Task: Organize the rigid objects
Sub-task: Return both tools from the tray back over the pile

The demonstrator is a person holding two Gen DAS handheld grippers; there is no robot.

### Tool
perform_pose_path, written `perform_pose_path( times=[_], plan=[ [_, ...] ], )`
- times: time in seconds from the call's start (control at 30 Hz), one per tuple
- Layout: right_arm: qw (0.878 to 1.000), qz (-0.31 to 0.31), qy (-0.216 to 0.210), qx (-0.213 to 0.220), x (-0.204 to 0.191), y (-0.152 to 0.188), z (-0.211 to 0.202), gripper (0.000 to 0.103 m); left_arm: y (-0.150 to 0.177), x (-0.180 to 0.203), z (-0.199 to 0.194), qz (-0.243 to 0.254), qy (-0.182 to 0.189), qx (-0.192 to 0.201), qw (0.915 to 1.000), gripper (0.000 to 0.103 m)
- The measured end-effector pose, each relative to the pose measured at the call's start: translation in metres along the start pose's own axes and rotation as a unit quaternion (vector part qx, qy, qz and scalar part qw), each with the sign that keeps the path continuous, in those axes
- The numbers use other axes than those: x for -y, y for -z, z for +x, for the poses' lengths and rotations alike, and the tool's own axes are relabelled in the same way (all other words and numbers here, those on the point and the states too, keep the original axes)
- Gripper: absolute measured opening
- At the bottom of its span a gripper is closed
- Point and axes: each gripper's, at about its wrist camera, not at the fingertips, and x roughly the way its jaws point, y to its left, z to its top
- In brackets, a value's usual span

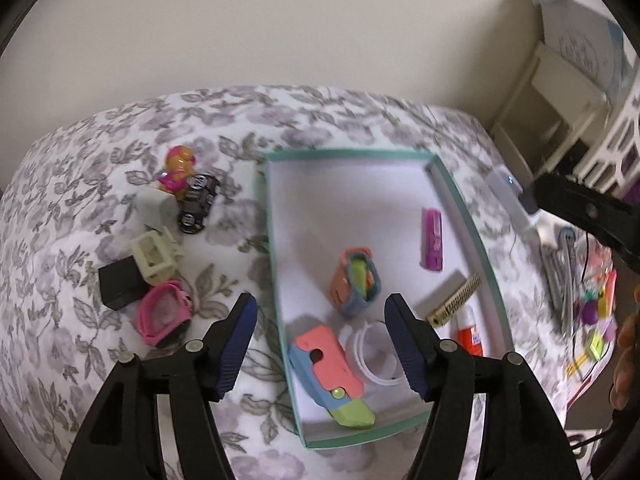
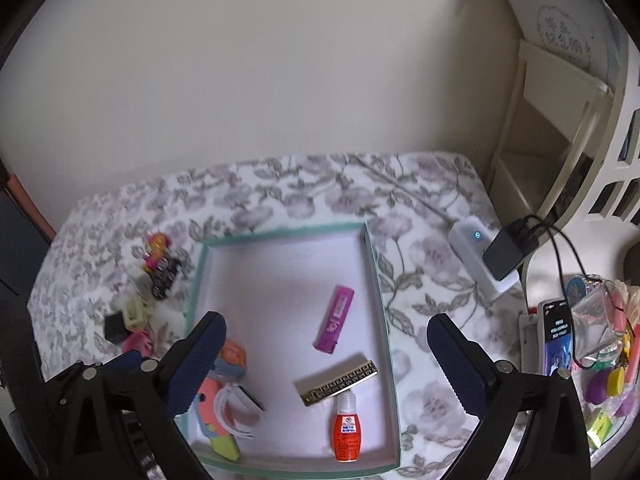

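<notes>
Both claws, left [image 1: 320, 344] and right [image 2: 324, 364], hang spread and empty above the teal tray [image 2: 382, 300]; the glue bottle [image 2: 347, 432] lies at its five o'clock corner.

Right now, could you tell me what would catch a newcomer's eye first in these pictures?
The teal-edged box in the middle of the floral cloth, holding a purple bar, an orange glue bottle and a coral toy knife. Left of it lies a cluster of small toys. Both tongs hang open above.
</notes>
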Motion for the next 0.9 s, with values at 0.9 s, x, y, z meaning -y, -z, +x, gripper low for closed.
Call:
perform_pose_path(
  times=[0.9],
  plan=[
    [0.996,-0.067,-0.051,-0.019,-0.102,0.015,0.019,0.103,-0.001,-0.172,-0.033,-0.216,-0.118,0.038,0.9685,0.087]
  ],
)
